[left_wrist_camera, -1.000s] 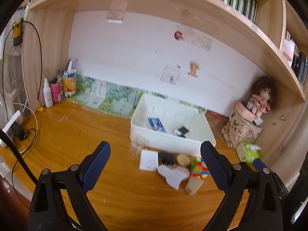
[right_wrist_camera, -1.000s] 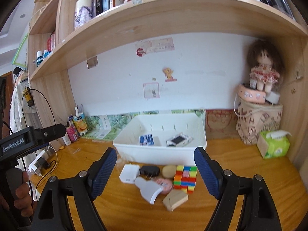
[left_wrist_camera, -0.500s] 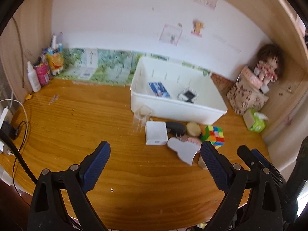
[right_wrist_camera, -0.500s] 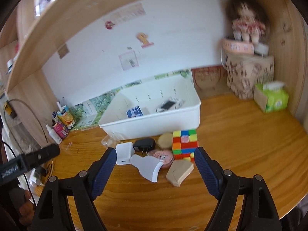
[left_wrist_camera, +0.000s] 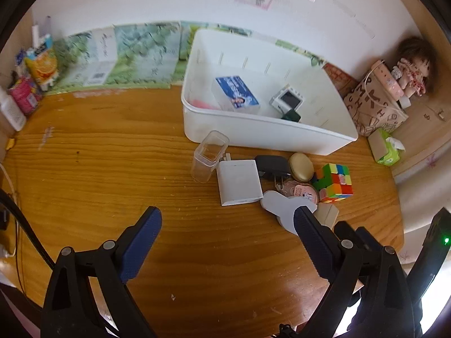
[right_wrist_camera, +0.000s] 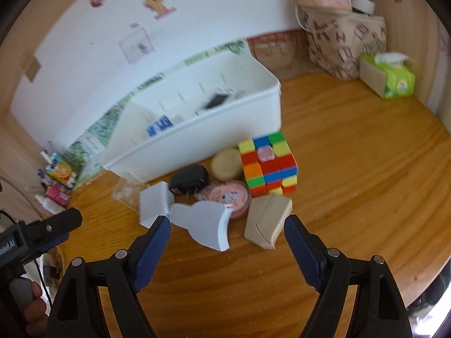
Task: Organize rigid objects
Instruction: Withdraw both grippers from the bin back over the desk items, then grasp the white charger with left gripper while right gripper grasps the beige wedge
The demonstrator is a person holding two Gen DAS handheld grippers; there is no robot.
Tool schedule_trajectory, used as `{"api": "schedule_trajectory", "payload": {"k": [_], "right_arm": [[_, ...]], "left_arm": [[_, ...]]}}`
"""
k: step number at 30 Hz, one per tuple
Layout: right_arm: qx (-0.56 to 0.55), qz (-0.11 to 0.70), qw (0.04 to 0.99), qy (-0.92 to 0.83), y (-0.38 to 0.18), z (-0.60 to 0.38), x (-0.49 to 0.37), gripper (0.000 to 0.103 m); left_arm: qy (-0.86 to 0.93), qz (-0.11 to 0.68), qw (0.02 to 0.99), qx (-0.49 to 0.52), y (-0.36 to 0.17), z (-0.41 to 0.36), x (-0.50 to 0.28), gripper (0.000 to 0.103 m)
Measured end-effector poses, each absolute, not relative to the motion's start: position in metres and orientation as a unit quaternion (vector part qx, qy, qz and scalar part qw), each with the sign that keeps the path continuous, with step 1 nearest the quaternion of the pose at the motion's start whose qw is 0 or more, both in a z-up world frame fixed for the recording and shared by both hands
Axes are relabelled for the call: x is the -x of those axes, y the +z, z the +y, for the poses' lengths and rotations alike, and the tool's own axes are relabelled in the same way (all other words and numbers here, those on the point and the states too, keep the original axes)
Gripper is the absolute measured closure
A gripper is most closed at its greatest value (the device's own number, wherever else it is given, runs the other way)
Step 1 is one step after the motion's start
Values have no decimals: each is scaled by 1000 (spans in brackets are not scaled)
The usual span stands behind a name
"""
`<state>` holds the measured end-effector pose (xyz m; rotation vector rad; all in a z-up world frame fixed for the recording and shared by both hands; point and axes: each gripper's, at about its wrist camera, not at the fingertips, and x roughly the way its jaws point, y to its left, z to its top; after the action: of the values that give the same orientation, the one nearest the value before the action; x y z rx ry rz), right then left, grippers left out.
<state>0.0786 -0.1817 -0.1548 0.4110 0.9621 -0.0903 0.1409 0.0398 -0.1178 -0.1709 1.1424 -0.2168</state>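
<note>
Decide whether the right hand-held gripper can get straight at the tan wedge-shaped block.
Probably yes: the right hand-held gripper is open, and the tan wedge-shaped block lies nearest, nothing between.

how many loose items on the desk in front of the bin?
8, clustered at the white bin's front wall: clear container, white charger, black adapter, tan round case, pink tin, Rubik's cube, white shaped block, beige wedge. More may hide underneath.

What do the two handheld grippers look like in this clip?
Both match: the left gripper and right gripper have black plastic arms with silver rivets and textured dark blue fingers. The left one's body, seen from the right wrist, carries white lettering and a bare hand grips its grey handle.
</note>
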Motion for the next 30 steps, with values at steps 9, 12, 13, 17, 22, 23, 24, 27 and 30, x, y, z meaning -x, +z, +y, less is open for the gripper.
{"api": "schedule_trajectory", "payload": {"k": [9, 12, 13, 17, 22, 23, 24, 27, 30], "right_arm": [[-200, 513, 829, -100, -181, -176, -84, 20], [-196, 525, 821, -109, -187, -174, -85, 20], [-194, 529, 818, -112, -189, -173, -86, 20], [-190, 543, 808, -125, -197, -174, -92, 20], [-187, 557, 798, -135, -203, -175, -98, 20], [-187, 559, 796, -136, -204, -176, -99, 20], [-186, 561, 795, -135, -205, -177, -100, 20], [-186, 568, 790, -135, -207, -181, -107, 27], [-183, 572, 789, -131, -209, -182, -111, 29]], "left_arm": [[-116, 592, 792, 93, -151, 32, -179, 7], [-114, 611, 777, 99, -163, 27, -188, 7], [-114, 617, 772, 99, -167, 25, -192, 7], [-114, 638, 756, 95, -180, 19, -202, 7], [-105, 653, 745, 91, -191, 15, -211, 7], [-104, 655, 743, 90, -193, 15, -212, 7], [-102, 657, 741, 91, -195, 15, -213, 7], [-96, 663, 736, 95, -199, 12, -219, 7], [-94, 668, 732, 95, -202, 10, -224, 7]]}}
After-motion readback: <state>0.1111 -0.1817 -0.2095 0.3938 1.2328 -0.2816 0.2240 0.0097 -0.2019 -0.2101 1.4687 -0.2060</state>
